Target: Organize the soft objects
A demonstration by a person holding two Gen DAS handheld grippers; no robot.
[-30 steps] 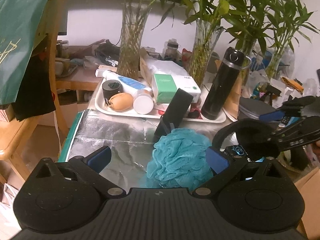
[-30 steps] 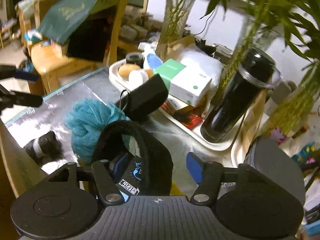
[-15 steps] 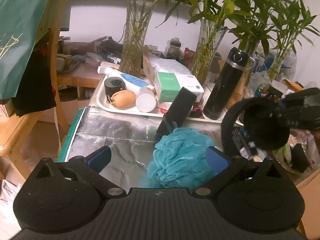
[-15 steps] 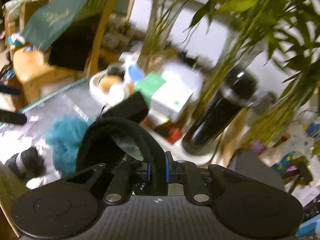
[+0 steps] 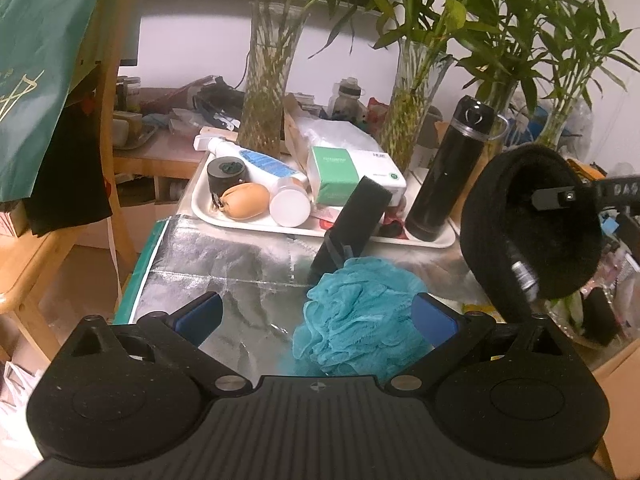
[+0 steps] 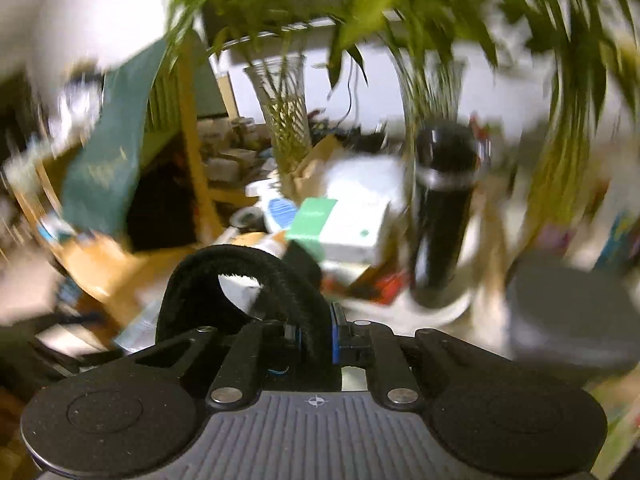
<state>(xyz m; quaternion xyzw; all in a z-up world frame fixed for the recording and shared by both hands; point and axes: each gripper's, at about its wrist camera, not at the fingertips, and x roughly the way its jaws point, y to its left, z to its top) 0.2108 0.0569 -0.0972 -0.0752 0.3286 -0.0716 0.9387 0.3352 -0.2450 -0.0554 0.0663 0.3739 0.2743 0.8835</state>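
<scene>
Above the right side of the desk [image 5: 240, 264], the right gripper [image 6: 314, 340] has its jaws closed tight on a black fuzzy band [image 6: 256, 276], a thick soft loop that hangs in the air. On the silver cover lies a teal mesh bath puff [image 5: 360, 316], crumpled and frilly, between the wide open, empty jaws of the left gripper [image 5: 316, 316].

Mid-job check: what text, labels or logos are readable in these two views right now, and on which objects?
Nothing reads in full.
Green-and-white box: print on the green face and a dark word on the white top, both too blurred to read.
Green cloth: gold script, unreadable.
Right claw's finger: pale letters, "DA" at most, the rest cut off.
Black band: small silver tag, too small to read.
Right wrist view: motion-blurred, nothing legible.
</scene>
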